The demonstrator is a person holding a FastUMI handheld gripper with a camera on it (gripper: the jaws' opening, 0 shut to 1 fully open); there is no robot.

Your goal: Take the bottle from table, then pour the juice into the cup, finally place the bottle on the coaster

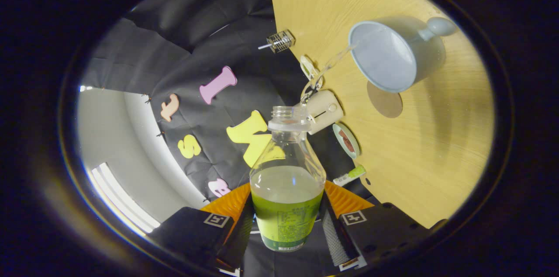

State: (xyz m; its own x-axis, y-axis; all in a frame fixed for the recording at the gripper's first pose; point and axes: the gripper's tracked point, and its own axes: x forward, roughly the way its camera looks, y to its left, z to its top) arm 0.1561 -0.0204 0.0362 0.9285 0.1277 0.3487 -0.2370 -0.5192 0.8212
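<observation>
At the bottom of the frame your jaws pinch the bottle, one finger pressed on its left side and the other on its right, over the green label. You hold the bottle tilted with respect to the worktop, its neck pointing up the middle of the frame and its cap off. Pale juice fills the lower body to about the label's top edge; the shoulder above is clear.

Just past the open mouth, a thin clear stream arcs up and to the right, reaching the rim of the cup. That cup, pale blue with a knobbed handle on its far side, sits on the wooden worktop in the upper right of the frame, its opening turned toward you. Just below the cup lies a round brown coaster, flat on the wood and bare.

Along the worktop's edge, right of the bottle's neck, you can see a cream boxy object, then a small round green-rimmed dish, and lower down a small white and green tube. Farther up that edge sits a little wire cage.
</observation>
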